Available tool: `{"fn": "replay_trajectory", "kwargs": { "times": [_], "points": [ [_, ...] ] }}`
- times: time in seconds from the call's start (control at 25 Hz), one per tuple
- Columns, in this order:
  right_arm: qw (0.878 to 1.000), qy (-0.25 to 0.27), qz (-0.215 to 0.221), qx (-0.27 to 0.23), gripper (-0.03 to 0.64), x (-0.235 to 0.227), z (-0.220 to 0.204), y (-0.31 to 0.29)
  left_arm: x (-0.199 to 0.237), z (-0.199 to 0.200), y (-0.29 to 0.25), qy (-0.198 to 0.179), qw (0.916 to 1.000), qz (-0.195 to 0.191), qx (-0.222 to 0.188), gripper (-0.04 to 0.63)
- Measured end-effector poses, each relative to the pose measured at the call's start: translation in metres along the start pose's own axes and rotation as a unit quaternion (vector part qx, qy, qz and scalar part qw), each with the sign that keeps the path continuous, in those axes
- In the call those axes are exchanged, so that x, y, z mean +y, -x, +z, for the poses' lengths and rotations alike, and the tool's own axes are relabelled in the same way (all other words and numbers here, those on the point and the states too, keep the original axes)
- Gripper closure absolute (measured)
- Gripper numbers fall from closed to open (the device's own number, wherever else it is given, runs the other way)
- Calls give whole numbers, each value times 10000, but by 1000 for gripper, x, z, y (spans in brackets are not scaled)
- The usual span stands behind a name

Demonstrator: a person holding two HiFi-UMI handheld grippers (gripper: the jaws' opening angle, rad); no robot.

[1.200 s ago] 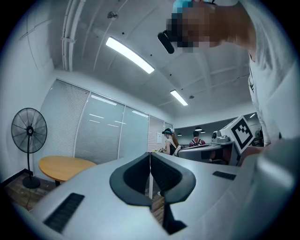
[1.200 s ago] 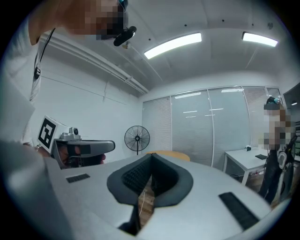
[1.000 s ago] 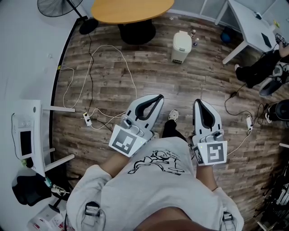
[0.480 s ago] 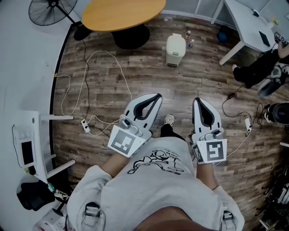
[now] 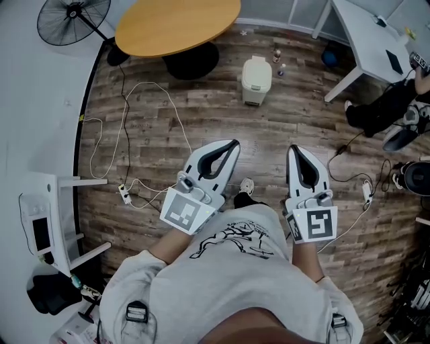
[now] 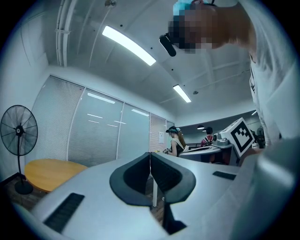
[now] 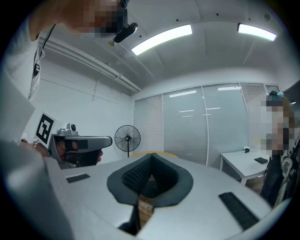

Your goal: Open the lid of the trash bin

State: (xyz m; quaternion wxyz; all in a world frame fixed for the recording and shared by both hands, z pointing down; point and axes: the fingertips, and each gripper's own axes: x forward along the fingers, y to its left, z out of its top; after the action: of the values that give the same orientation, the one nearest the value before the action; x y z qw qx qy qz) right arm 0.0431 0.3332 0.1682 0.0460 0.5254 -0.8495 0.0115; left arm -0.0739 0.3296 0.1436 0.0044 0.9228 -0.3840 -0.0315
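Note:
A small cream trash bin (image 5: 256, 79) with its lid down stands on the wooden floor far ahead, in the head view only. My left gripper (image 5: 232, 144) is held at waist height, pointing forward, jaws together and empty. My right gripper (image 5: 296, 151) hangs beside it to the right, jaws also together with nothing between them. Both are well short of the bin. In the left gripper view my left gripper (image 6: 150, 155) points level into the room; in the right gripper view my right gripper (image 7: 151, 156) does the same. The bin shows in neither gripper view.
A round orange table (image 5: 176, 25) on a dark base stands beyond the bin. A standing fan (image 5: 72, 17) is at far left. White cables (image 5: 127, 121) and a power strip (image 5: 125, 195) trail over the floor. A white desk (image 5: 376, 37) and a seated person (image 5: 386, 104) are at right.
The bin, table and fan have slid left and down in the head view as I walk forward. Both grippers keep their pose and stay shut.

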Motion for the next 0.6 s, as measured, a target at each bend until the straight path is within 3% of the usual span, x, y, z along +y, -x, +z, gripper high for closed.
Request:
{"fn": "replay_trajectory", "kwargs": {
  "times": [0.6],
  "points": [
    [10000, -19, -1, 20, 611, -84, -6, -34, 6, -14, -90, 65, 9999, -12, 76, 575]
  ]
}}
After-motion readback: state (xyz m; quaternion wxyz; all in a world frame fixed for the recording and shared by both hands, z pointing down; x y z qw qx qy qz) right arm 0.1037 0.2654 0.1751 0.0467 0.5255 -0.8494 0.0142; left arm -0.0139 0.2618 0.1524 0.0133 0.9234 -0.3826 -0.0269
